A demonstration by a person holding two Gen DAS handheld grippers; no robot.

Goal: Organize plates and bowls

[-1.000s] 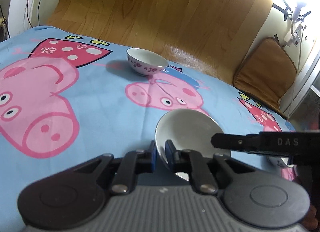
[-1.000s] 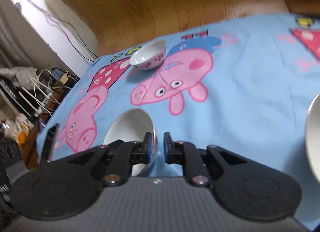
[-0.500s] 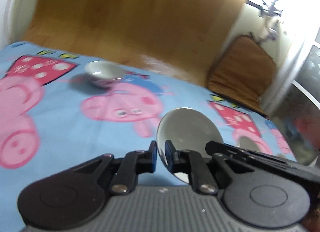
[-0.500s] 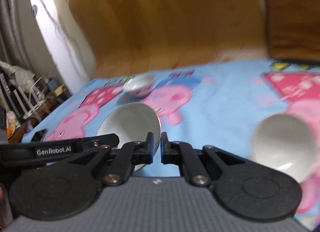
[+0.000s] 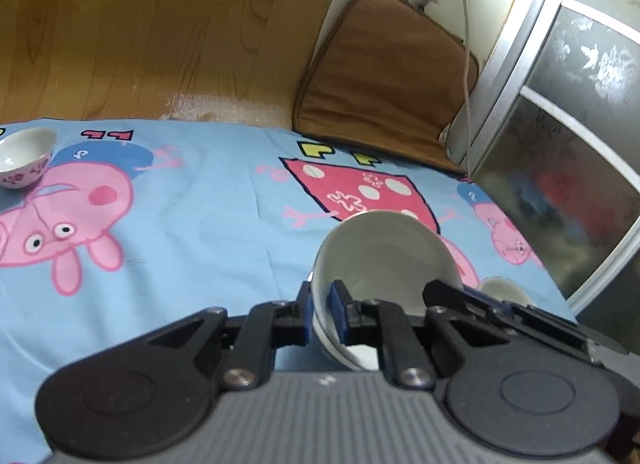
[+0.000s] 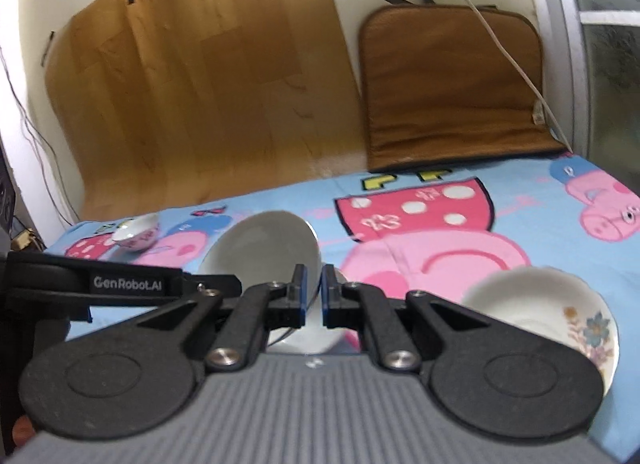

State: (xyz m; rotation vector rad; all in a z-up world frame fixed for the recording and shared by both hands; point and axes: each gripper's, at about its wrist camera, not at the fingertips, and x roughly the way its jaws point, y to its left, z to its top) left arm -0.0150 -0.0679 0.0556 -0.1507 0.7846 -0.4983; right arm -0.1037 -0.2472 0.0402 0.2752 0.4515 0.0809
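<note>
Flanking the held white bowl point(image 6: 268, 248): patterned bowl point(image 6: 138, 237), flowered bowl point(image 6: 560, 312)

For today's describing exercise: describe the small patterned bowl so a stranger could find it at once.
Start from the blue cartoon-pig cloth. Go to its far edge by the wood-look sheet, away from both grippers. There stands the small bowl, alone, upright, with purple-pink flowers outside, unlike the plain white bowl.

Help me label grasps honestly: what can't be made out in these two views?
Left wrist view: flowered bowl mostly hidden behind the right gripper's body.
Right wrist view: white bowl's base hidden by that gripper's fingers; small patterned bowl too blurred to read its pattern.
</note>
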